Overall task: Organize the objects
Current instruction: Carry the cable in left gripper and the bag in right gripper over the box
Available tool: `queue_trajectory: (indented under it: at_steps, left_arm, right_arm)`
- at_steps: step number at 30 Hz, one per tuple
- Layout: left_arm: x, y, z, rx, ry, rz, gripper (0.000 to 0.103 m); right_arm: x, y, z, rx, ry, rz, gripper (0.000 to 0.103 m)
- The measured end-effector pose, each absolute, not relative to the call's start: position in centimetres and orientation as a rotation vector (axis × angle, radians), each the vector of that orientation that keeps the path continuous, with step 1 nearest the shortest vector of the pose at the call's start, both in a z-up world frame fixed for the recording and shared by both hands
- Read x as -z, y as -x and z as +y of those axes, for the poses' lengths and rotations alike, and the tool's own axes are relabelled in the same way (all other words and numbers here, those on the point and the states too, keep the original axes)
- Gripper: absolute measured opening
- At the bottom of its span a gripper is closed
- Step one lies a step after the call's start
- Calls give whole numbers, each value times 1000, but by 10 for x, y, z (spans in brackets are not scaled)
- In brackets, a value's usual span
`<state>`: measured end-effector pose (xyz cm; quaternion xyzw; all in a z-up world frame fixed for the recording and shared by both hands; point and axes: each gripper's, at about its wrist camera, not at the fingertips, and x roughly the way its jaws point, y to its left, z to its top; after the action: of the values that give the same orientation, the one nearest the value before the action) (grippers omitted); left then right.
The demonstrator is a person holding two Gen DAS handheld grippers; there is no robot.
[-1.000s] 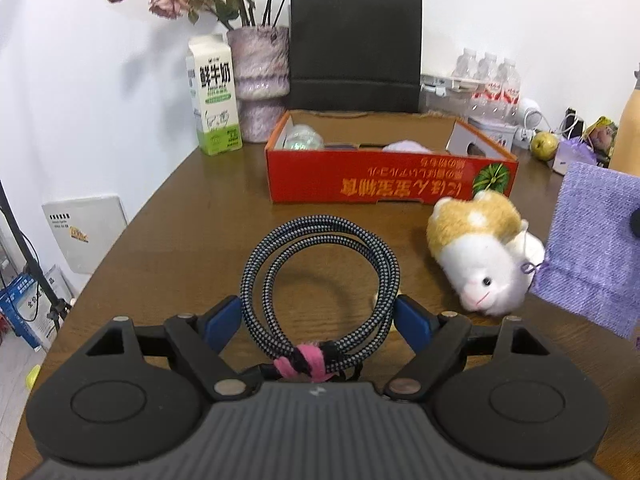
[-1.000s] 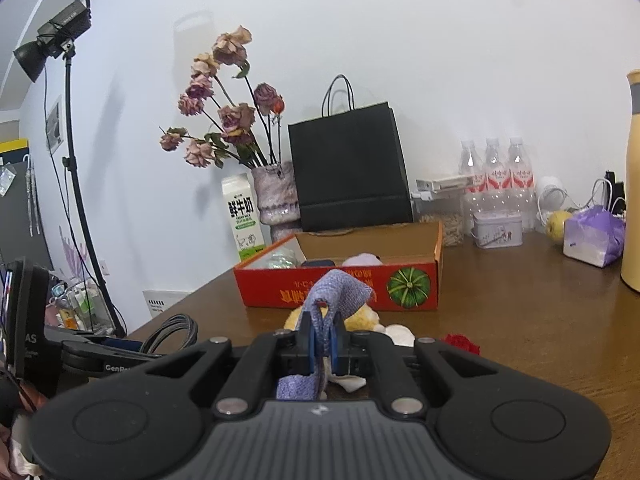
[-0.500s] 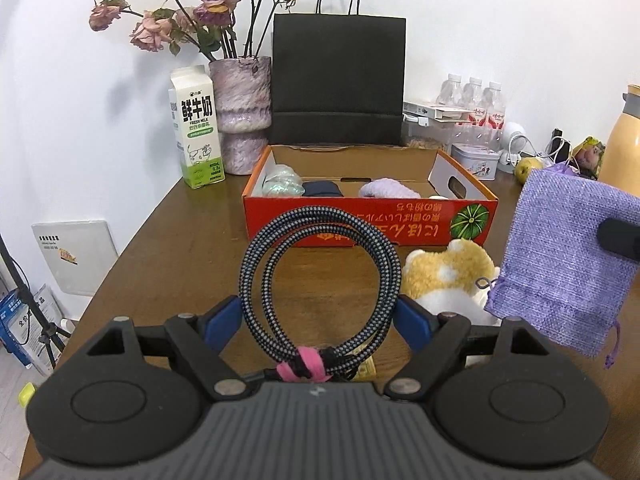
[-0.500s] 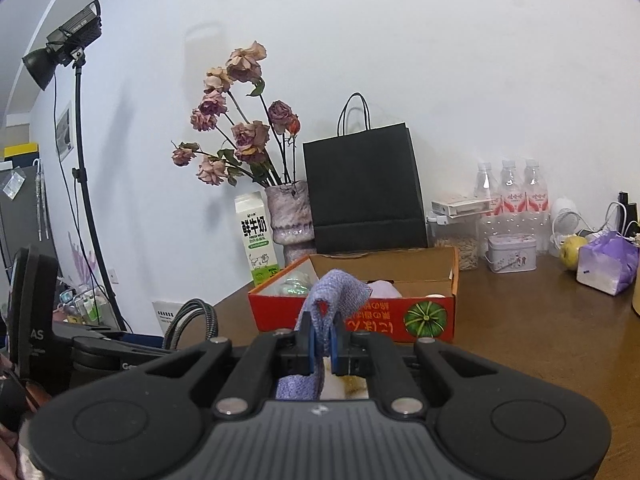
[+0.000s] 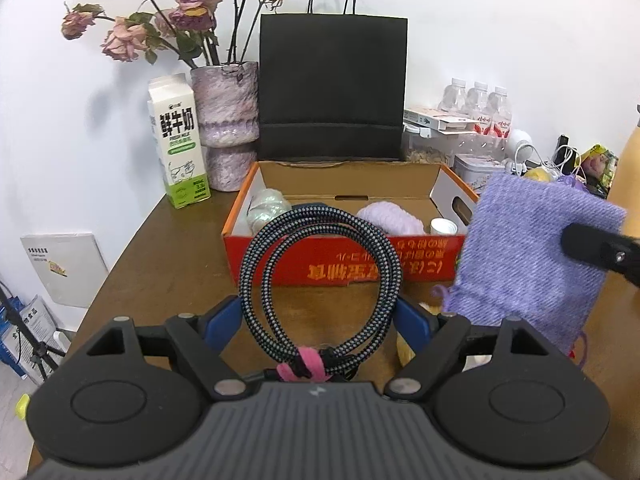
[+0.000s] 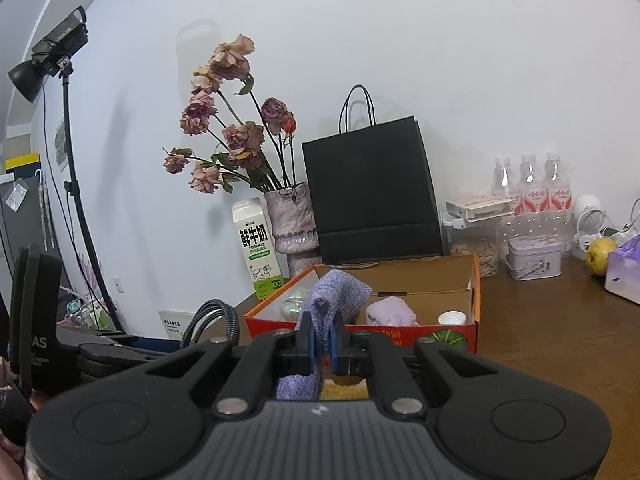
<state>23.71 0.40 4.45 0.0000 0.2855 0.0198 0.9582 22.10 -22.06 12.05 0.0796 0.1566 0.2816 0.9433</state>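
Left gripper (image 5: 320, 312) pinches a coiled cable (image 5: 320, 276) and right gripper (image 6: 322, 344) clamps a purple pouch (image 6: 334, 294), both held up just short of the red box (image 5: 344, 264).

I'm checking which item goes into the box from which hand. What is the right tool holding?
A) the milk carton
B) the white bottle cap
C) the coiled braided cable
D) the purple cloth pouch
D: in the right wrist view the right tool has its blue pads pinched shut on the purple cloth pouch, while the coiled braided cable sits between the left tool's fingers.
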Motion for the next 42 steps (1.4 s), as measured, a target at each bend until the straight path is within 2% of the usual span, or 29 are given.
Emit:
queue_trajectory:
  at_steps: [27,42]
  left_arm:
    - [-71,-371,1,-16,17,549,83]
    - [-59,-445,11,-30,15,561,83]
  right_arm:
    - [-123,-366,-198,-562,-224,372,7]
    - [-115,-452,-187,-536,-233,415,7]
